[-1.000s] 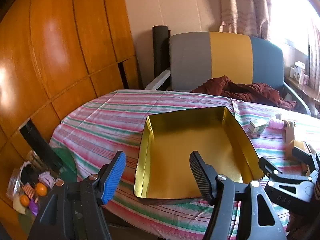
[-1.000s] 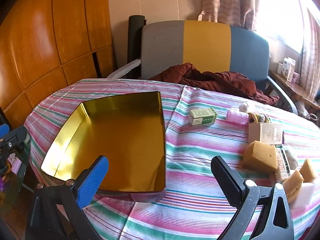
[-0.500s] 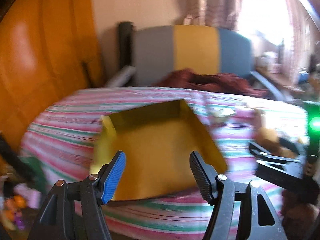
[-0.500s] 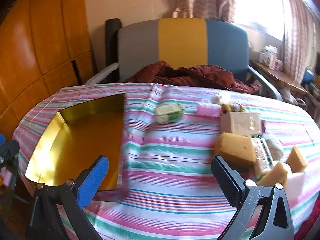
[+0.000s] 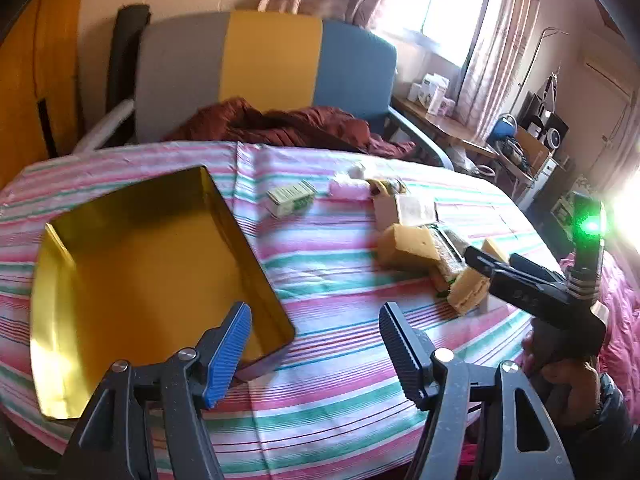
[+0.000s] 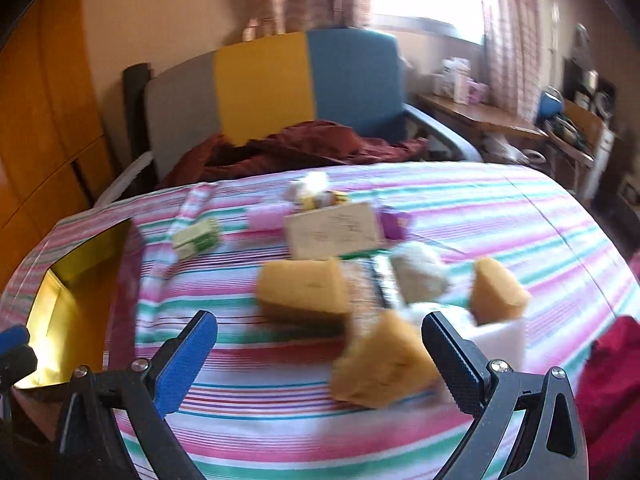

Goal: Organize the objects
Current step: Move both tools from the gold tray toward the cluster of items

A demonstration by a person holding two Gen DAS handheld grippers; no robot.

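A gold tin tray [image 5: 72, 360] lies empty at the left of the striped tablecloth [image 5: 332, 280]. To its right sit a green-and-white box [image 5: 290, 198], a pink roll [image 5: 348, 188], a beige box [image 5: 408, 210] and several yellow sponges [image 6: 302, 286]. My left gripper [image 5: 314, 350] hangs open over the tray's near right corner, nothing between its fingers. My right gripper [image 6: 320, 364] is open above the cloth, with a sponge [image 6: 384, 368] just beyond its right finger. In the left wrist view the right gripper's body [image 5: 532, 288] hovers over the sponges.
A white foam block [image 6: 500, 338] and a grey lump [image 6: 418, 274] lie among the sponges. Beyond the table is a grey, yellow and blue chair [image 5: 264, 68] with dark red cloth [image 5: 288, 126] on it. A cluttered side table [image 5: 472, 136] stands at the right.
Both grippers have swung right across the table. The tray has slid to the left in both views and the sponges now lie in front of the right gripper. Both stayed open.
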